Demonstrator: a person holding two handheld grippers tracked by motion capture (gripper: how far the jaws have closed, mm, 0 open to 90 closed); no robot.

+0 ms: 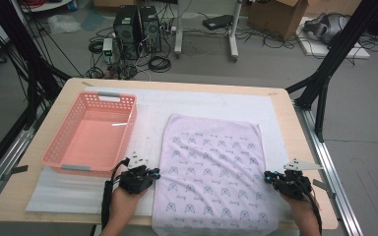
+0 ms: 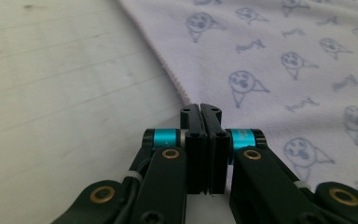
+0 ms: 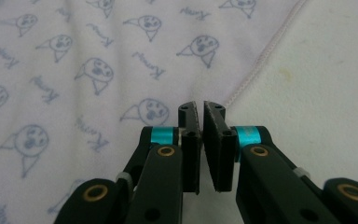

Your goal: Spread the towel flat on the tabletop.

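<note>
A pale lilac towel printed with small blue faces lies flat on the white mat; its near end hangs over the table's front edge. My left gripper lies at the towel's left hem. In the left gripper view the left gripper has its jaws pressed together at the hem of the towel; no cloth shows between them. My right gripper is at the towel's right hem. In the right gripper view the right gripper keeps a narrow gap over the edge of the towel, with nothing visible in it.
An empty pink plastic basket stands on the table's left half, just behind the left hand. The wooden table edge runs close to the right hand. Computer towers, cables and boxes sit on the floor beyond the table.
</note>
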